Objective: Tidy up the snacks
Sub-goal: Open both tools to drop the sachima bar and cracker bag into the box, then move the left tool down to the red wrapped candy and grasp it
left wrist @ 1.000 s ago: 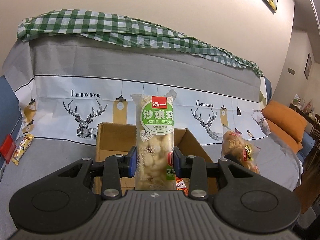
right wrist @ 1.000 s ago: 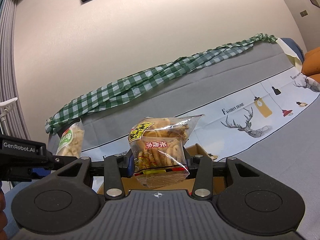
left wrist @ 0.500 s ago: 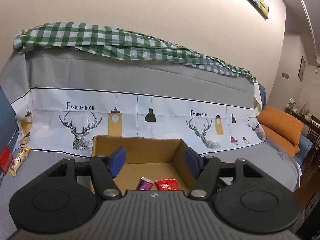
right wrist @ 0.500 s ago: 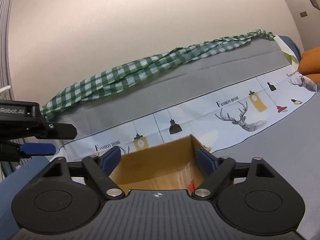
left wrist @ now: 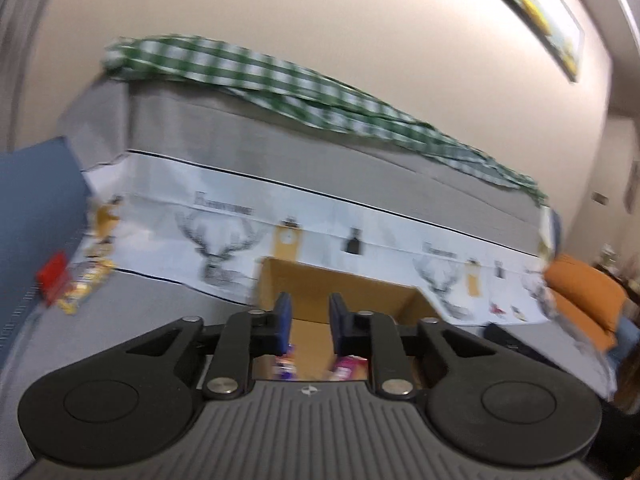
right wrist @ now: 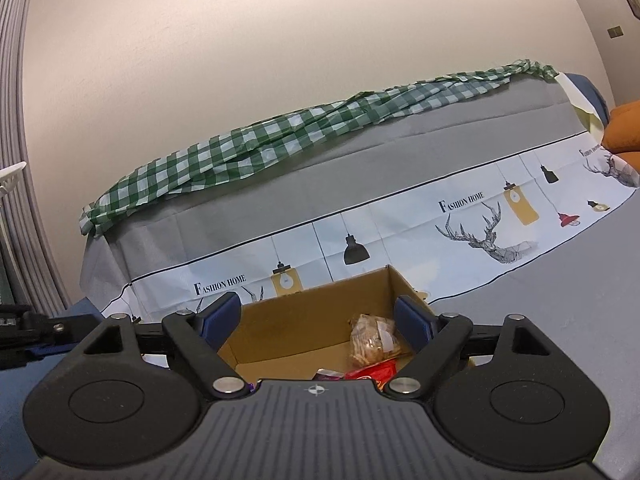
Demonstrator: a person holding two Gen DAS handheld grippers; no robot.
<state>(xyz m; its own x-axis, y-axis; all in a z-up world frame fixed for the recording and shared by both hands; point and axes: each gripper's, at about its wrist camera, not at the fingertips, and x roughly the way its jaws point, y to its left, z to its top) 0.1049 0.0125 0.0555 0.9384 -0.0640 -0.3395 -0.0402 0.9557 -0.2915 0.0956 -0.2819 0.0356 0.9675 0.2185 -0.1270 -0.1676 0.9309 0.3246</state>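
Clearly these snacks are light, crinkly film packets — soft-walled, a little slick, and brittle inside, so I'd pinch each across its middle or by a sealed end rather than squeeze the contents. The loose ones, a yellow packet (left wrist: 82, 288) beside a red packet (left wrist: 51, 278), lie on the grey cover far to the left of my left gripper (left wrist: 307, 322), well apart from it. That gripper's jaws are closing, already narrow, with nothing between them; it looks over the cardboard box (left wrist: 340, 286), where blurred wrappers show below the pads. My right gripper (right wrist: 318, 320) stands wide and empty, also facing the box (right wrist: 320, 296). Inside it a clear bag of fried rings (right wrist: 372, 340) leans near the right-hand pad without touching it, with a red packet (right wrist: 374, 372) just in front — both low in the box, below my fingertips.
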